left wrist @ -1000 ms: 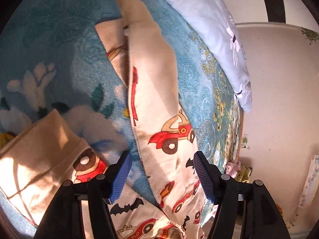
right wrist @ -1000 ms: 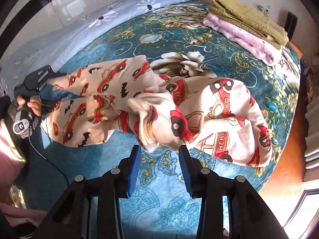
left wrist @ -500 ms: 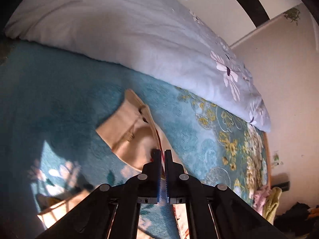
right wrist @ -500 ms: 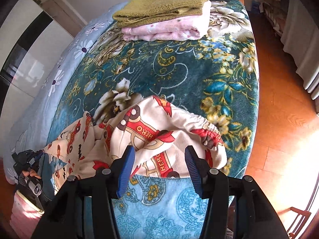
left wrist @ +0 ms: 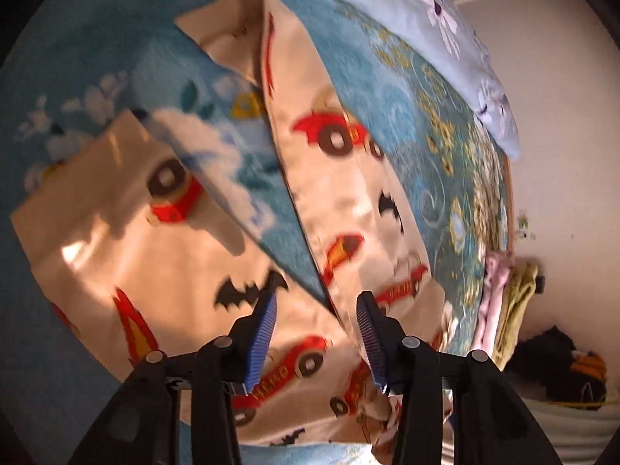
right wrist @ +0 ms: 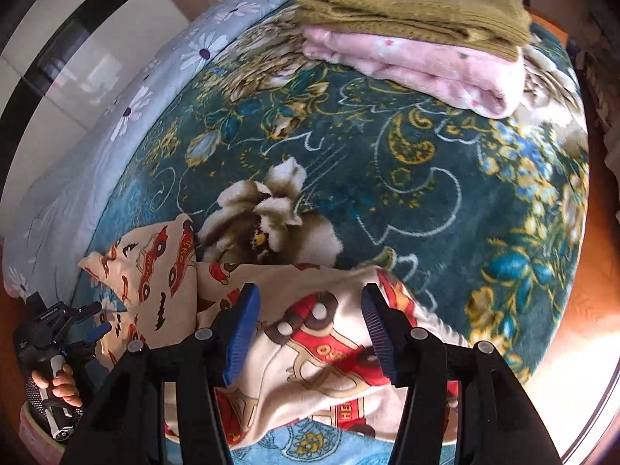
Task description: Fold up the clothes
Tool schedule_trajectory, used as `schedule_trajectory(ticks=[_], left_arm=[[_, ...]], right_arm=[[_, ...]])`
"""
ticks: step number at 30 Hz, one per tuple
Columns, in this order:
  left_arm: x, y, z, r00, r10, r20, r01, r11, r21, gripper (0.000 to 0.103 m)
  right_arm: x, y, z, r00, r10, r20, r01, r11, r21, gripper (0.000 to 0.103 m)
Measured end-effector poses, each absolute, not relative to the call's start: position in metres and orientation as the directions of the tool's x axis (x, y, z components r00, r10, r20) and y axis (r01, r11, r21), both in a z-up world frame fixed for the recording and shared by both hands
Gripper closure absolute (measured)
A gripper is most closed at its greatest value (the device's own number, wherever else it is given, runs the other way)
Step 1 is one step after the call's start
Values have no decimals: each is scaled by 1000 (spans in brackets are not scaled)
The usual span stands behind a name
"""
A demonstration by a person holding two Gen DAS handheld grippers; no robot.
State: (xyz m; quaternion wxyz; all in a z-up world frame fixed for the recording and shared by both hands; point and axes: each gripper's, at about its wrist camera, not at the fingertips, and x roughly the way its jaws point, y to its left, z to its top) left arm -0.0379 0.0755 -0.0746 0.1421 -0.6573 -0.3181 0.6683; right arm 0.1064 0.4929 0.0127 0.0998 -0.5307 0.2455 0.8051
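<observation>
Both your tongs, left (left wrist: pixel 316 310) and right (right wrist: pixel 310 302), gape over the pajamas (left wrist: pixel 348 201); only the right view shows your hand (right wrist: pixel 58 383) and folded pile (right wrist: pixel 410 31).

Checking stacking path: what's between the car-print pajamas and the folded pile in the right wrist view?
Only bare teal floral blanket lies between the car-print pajamas and the olive-and-pink folded pile. The right wrist view shows it.

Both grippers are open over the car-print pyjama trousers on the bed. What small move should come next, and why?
Probably lower the right gripper and close it on the waist end of the pyjama trousers just below it. Both grippers are open and hold nothing, the left gripper hovers over the crotch where the two legs split, and the trousers lie spread in a V on the blanket, not yet folded.
</observation>
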Motion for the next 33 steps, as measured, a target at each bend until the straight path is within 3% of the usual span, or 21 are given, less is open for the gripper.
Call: schedule_trajectory(ticks=[5,11,13,15,18,22,26,29,30,33], left_arm=[[-13,113,-80,54,626,-778,167,-774,-611,50],[-19,115,-74,81,629,-773,151,-775,-614,48],[-24,110,-70,76,630,-773,142,-774,-617,47],[-28,106,-69,69,632,-772,144,-772,-619,46],[-33,101,-70,57,650,-758,170,-754,-634,46],[-39,95,-71,41,679,-733,204,-724,-659,46],[-45,86,-68,13,674,-738,205,-724,-658,45],[-52,76,-71,-9,664,-748,241,-724,-646,44],[-53,74,-72,-15,665,-747,254,-720,-646,44],[-55,69,-71,-28,650,-759,249,-731,-635,44]], right_arm=[[51,458,-16,-253,-152,-955,-180,-963,201,47],[21,413,-38,-168,-157,-973,-13,-987,162,47],[22,400,-41,-167,-96,-981,23,-995,93,49],[26,389,-41,-176,-32,-984,52,-998,24,88],[33,392,-36,-193,-33,-981,22,-999,29,94],[29,431,-18,-238,54,-970,-76,-996,-37,95],[30,525,20,-298,286,-911,-429,-892,-140,95],[37,581,29,-260,338,-905,-628,-770,-108,93],[43,592,27,-289,269,-919,-649,-761,-18,92],[55,595,28,-326,244,-913,-659,-751,35,64]])
